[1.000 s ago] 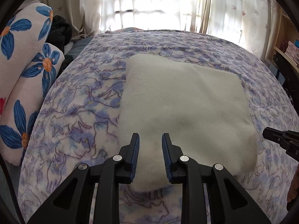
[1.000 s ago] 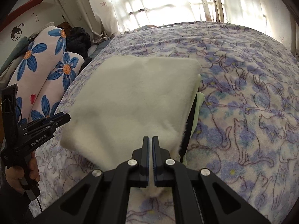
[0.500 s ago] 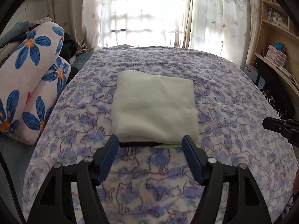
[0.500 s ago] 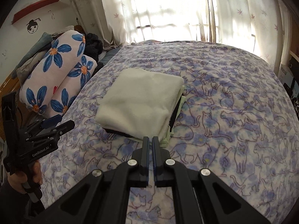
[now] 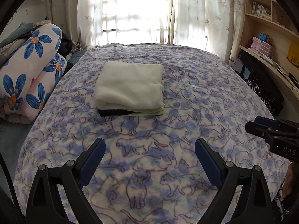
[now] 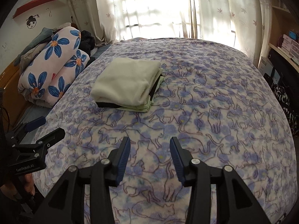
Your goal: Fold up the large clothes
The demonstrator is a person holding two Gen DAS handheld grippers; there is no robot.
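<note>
**A:** On the bed point(image 5: 214, 97), far half, left of centre: folded cream fleece garment point(image 5: 129, 85) lies flat on the cat-print blanket point(image 6: 214, 112). Black and pale green layers show along its near edge.

**B:** Grippers?

**A:** Both well apart from it, over the near end of the blanket. Left gripper point(image 5: 150, 150): fingers spread wide and opening, nothing between them. Right gripper point(image 6: 149, 148): fingers partway apart, also opening, nothing between them.

**B:** Anything beside the bed?

**A:** Flower-print bedding roll point(image 6: 54, 71) along its left edge, curtained window point(image 5: 138, 13) behind, shelves point(image 5: 265, 16) on the right.
</note>
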